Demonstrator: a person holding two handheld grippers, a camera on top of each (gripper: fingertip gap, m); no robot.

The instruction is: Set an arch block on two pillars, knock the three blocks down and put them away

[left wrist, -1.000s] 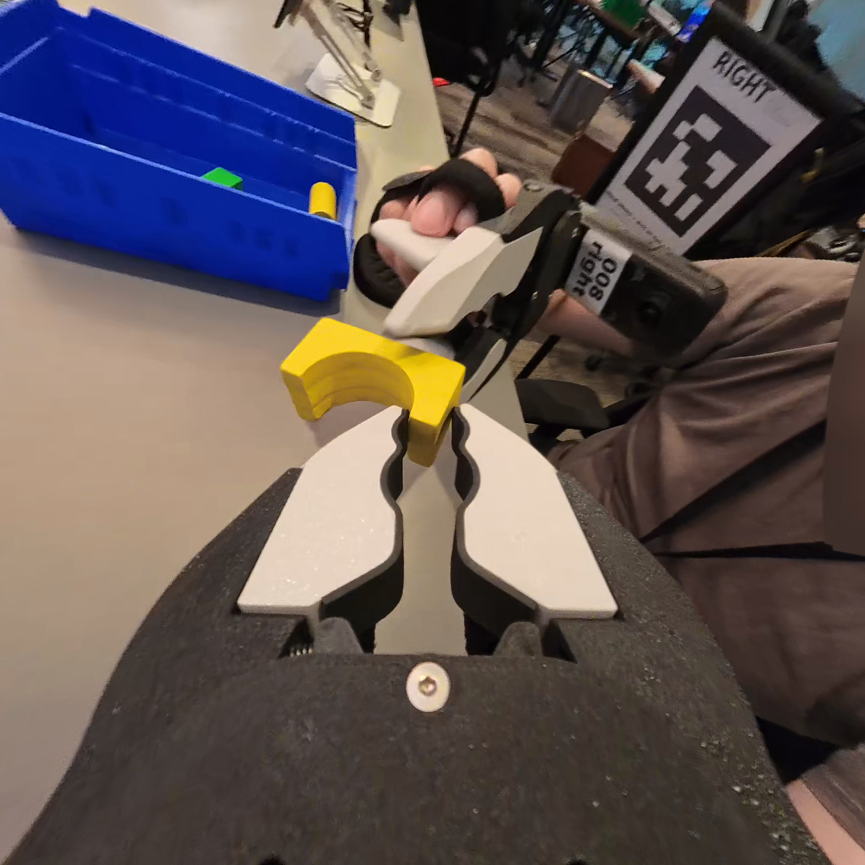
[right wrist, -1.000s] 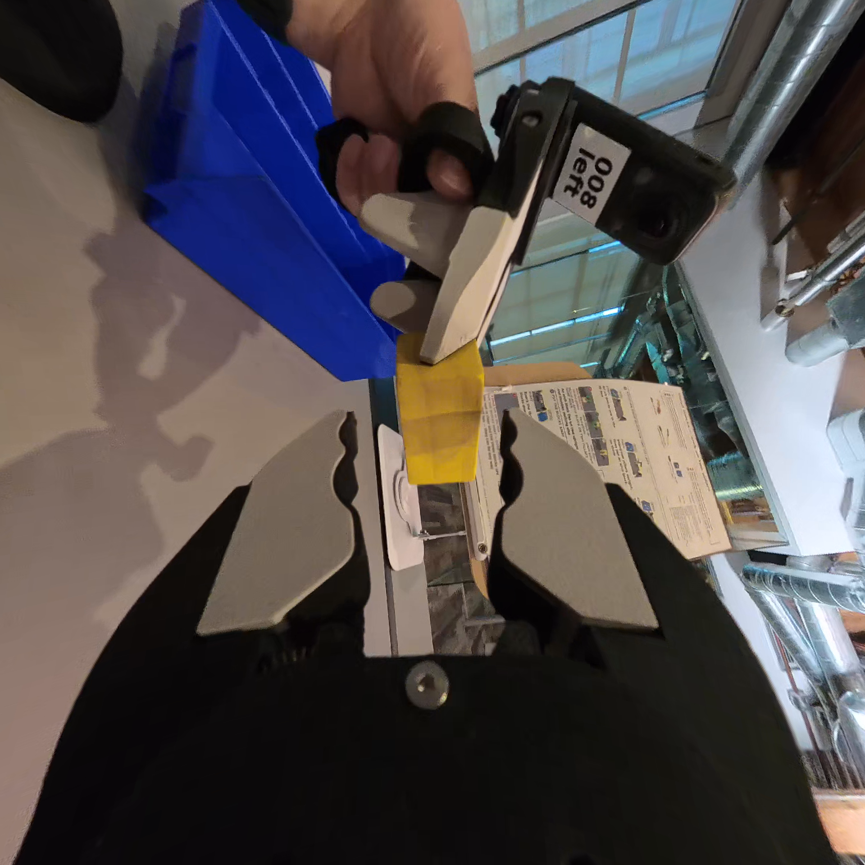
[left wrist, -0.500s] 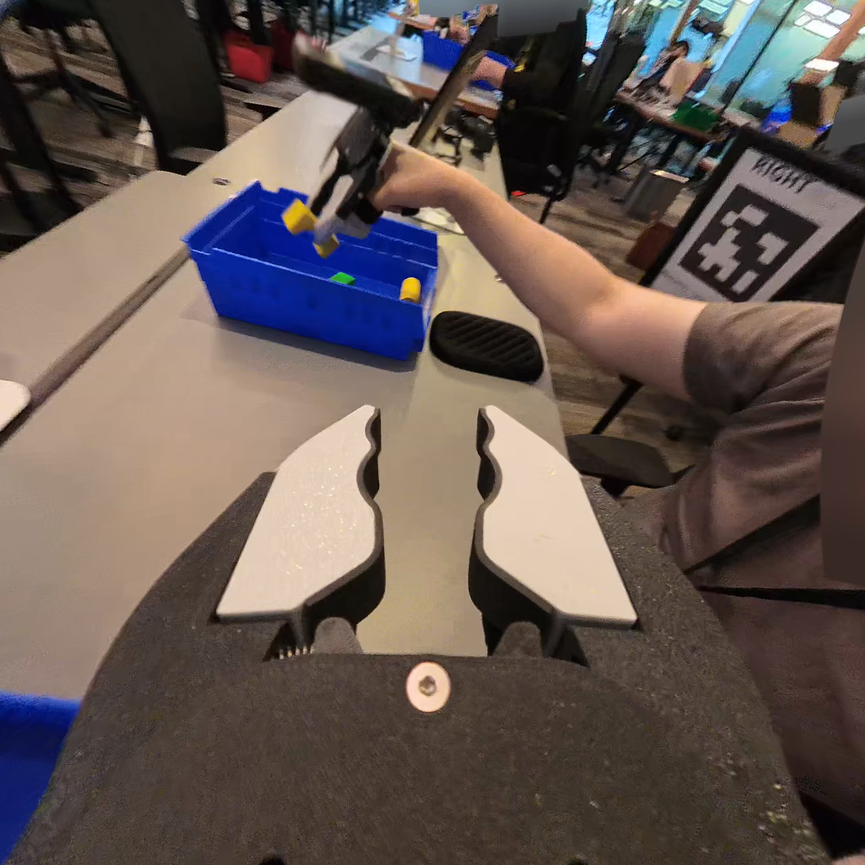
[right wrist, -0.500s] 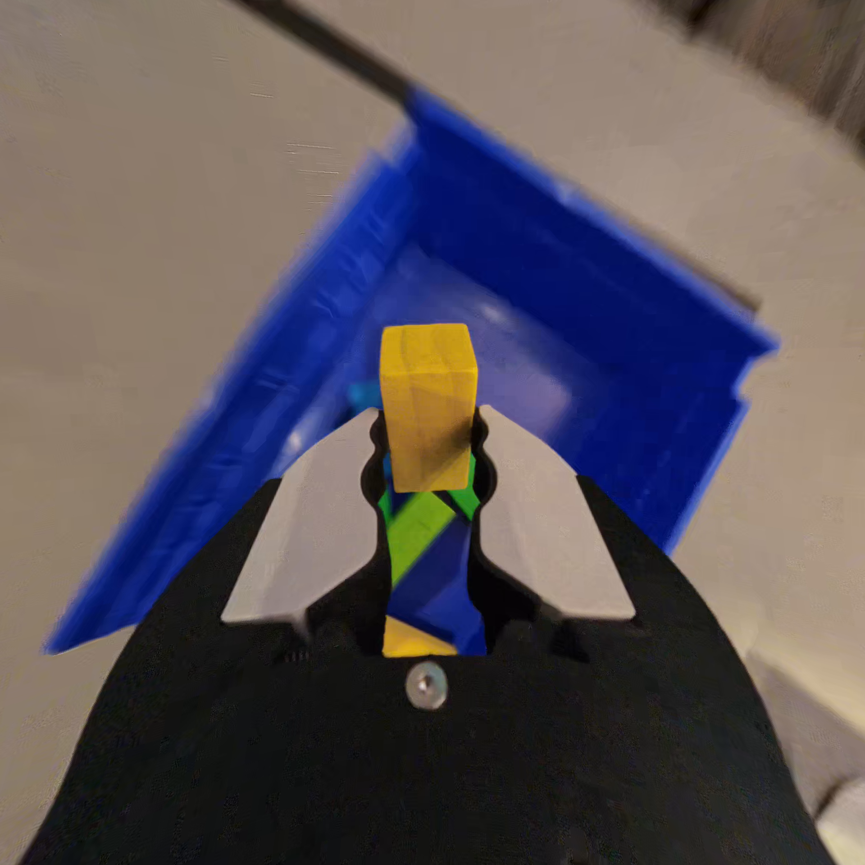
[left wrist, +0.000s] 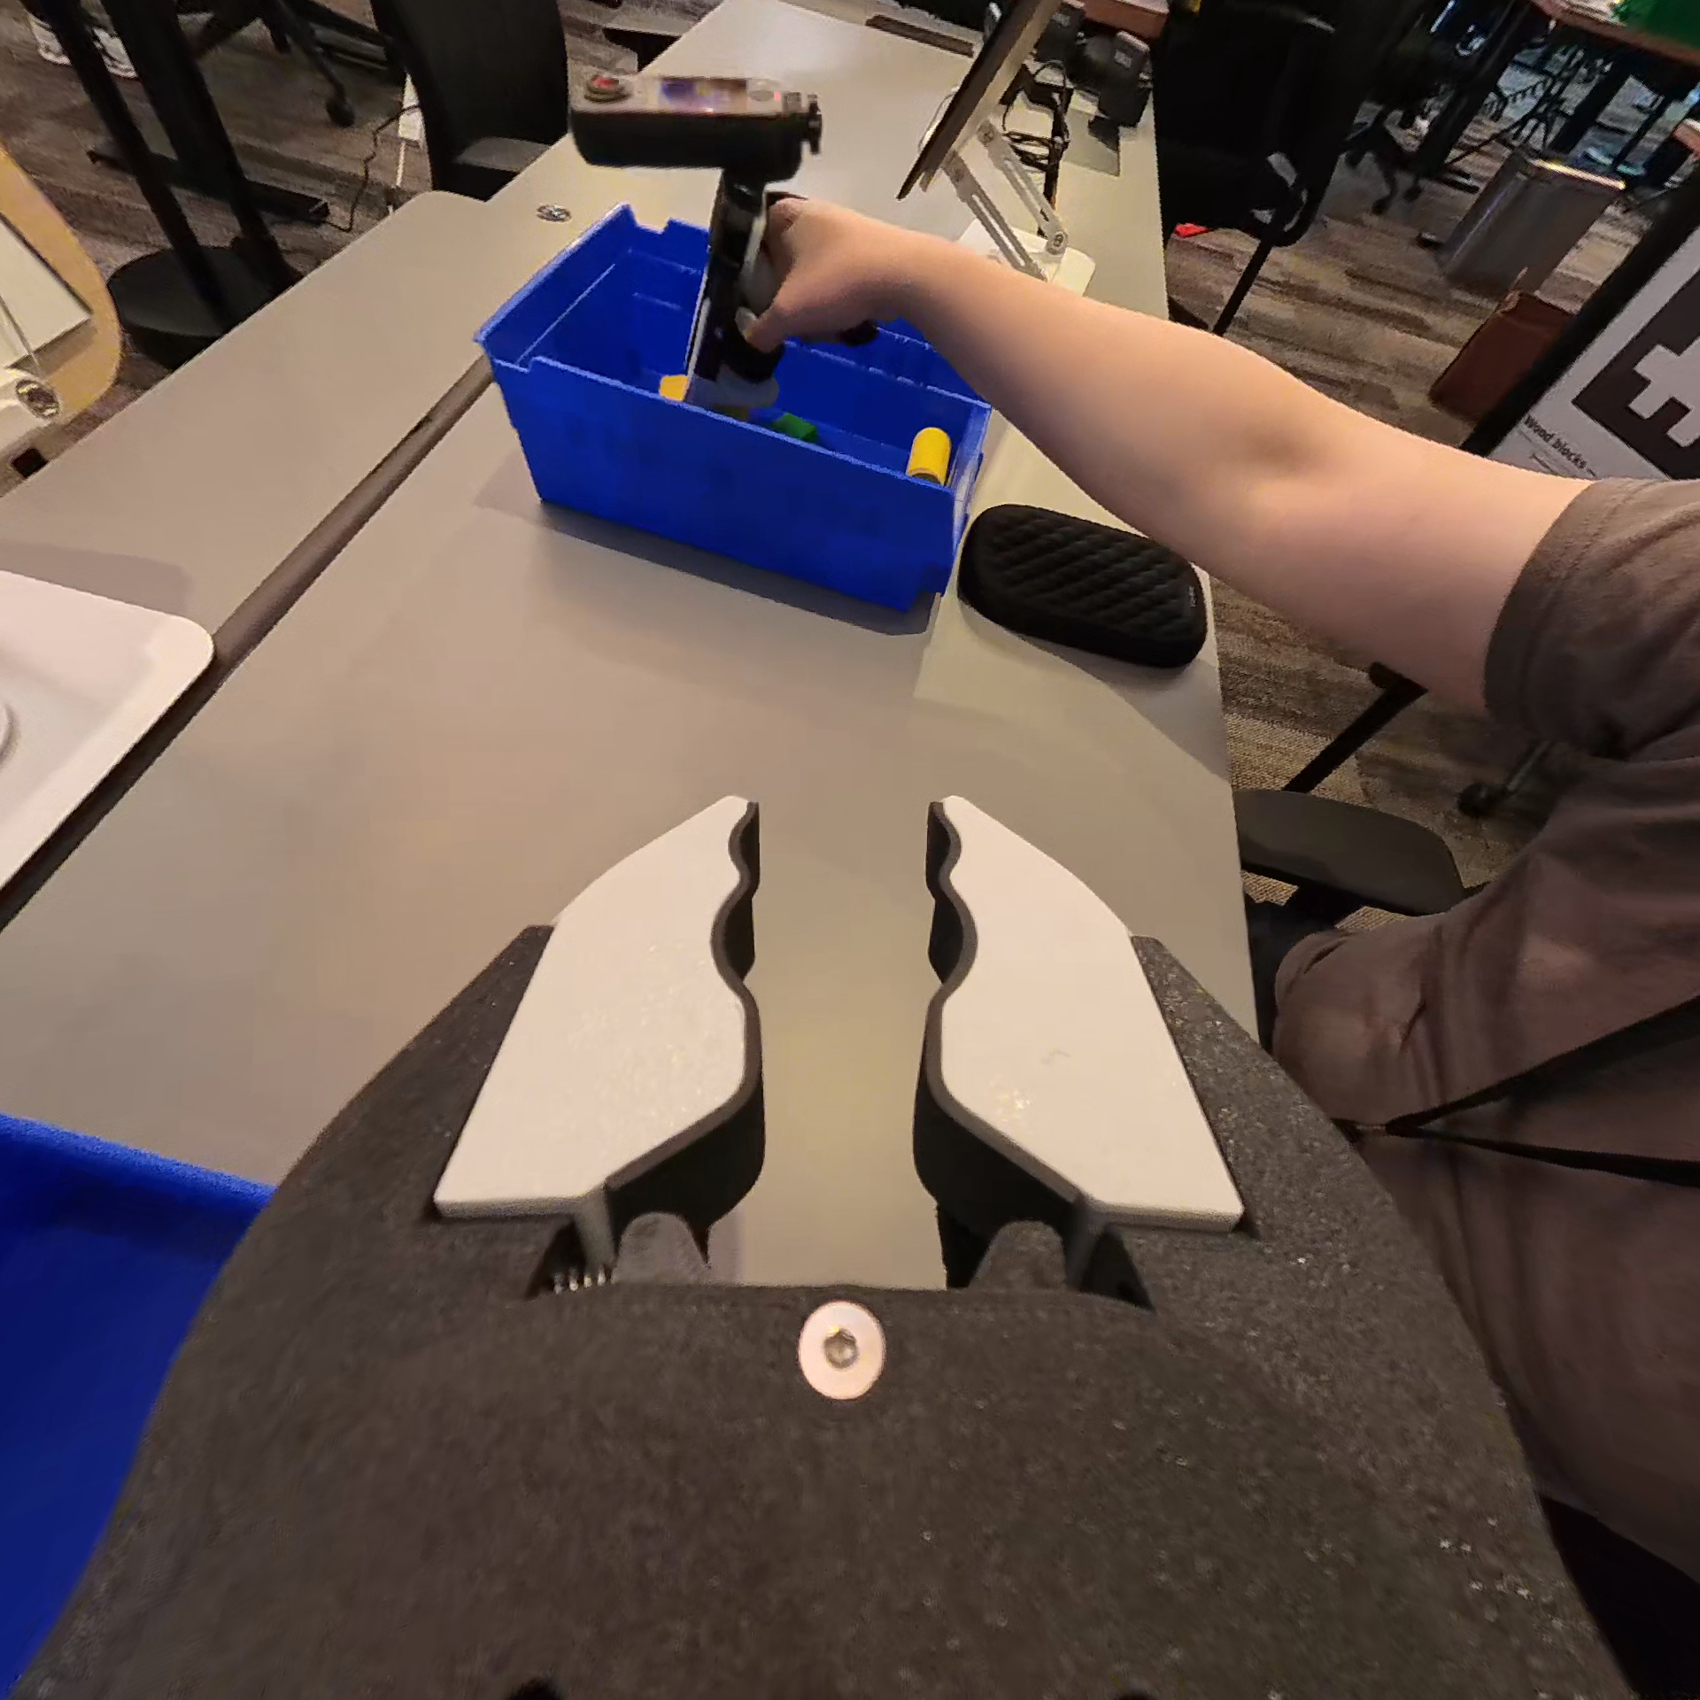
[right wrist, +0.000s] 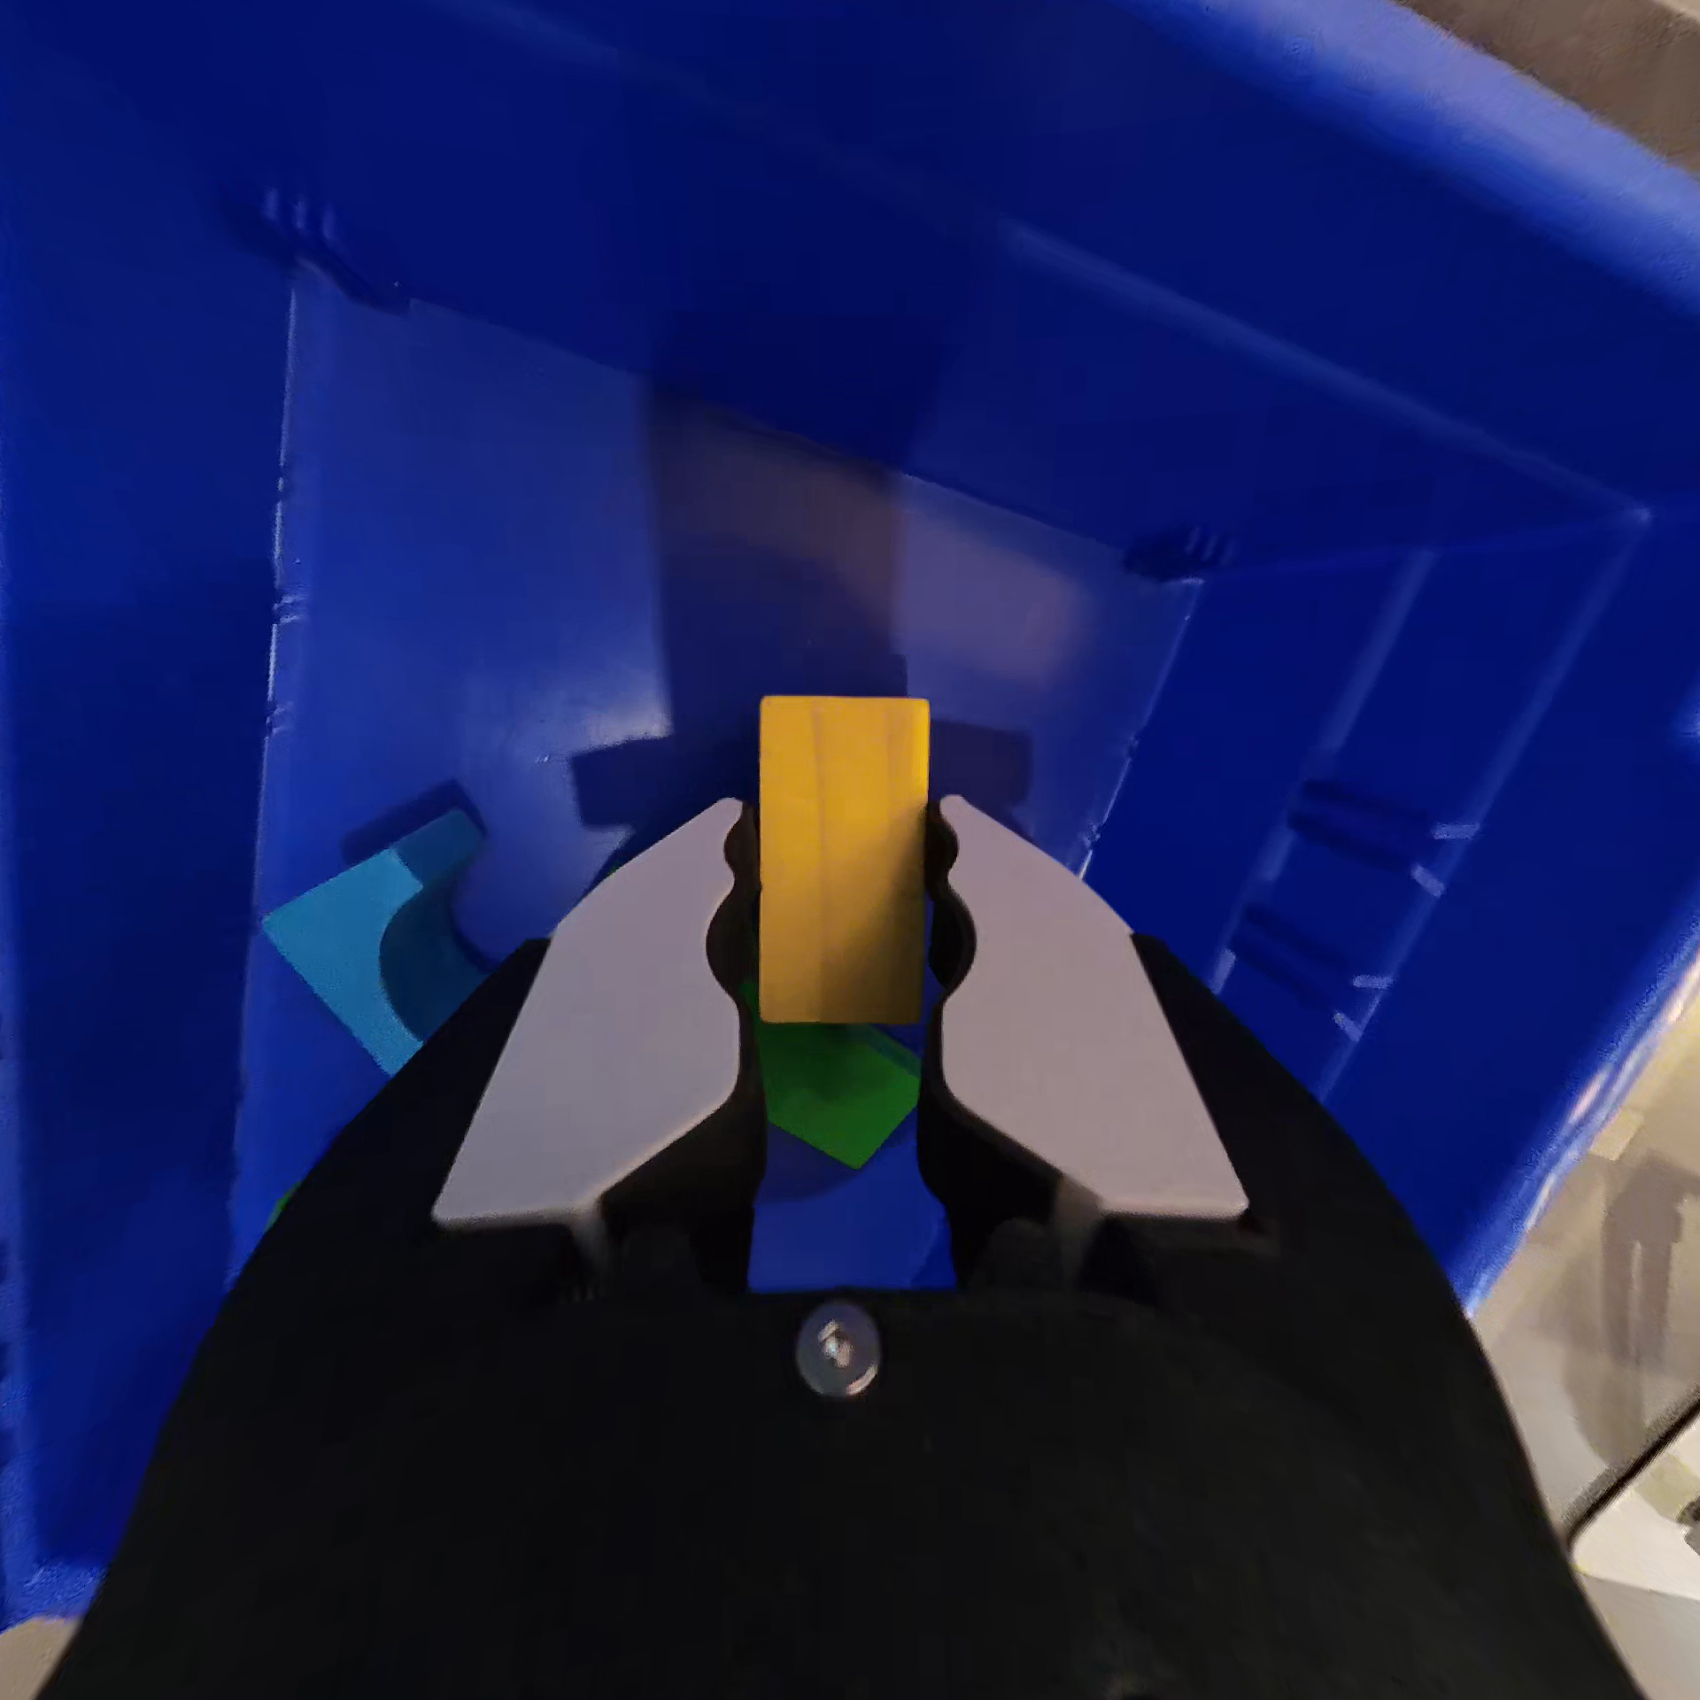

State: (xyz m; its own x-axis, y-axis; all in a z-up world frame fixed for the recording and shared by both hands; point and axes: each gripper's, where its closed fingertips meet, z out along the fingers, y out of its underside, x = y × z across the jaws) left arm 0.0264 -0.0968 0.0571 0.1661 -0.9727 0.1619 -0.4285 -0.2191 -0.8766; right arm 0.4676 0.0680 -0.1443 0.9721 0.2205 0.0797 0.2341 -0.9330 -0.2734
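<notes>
My right gripper (right wrist: 842,809) is shut on the yellow arch block (right wrist: 842,855) and holds it low inside the blue bin (right wrist: 1196,396). A green block (right wrist: 832,1095) and a light blue arch block (right wrist: 368,938) lie on the bin floor below. In the left wrist view the right gripper (left wrist: 727,368) reaches down into the blue bin (left wrist: 736,478), where a bit of the yellow arch (left wrist: 673,386), a green block (left wrist: 793,426) and a yellow cylinder (left wrist: 927,453) show. My left gripper (left wrist: 842,814) is open and empty over the grey table (left wrist: 552,736).
A black textured pad (left wrist: 1081,584) lies right of the bin. A white tray (left wrist: 74,681) sits at the table's left edge. A second blue bin (left wrist: 83,1288) shows at the lower left. The person's arm (left wrist: 1196,478) crosses above the table's right side. About 50 cm separates my left fingertips from my right.
The yellow arch passed from my left gripper to my right. The left gripper opened and drew back; the right carried the arch over the bin and lowered it inside.
</notes>
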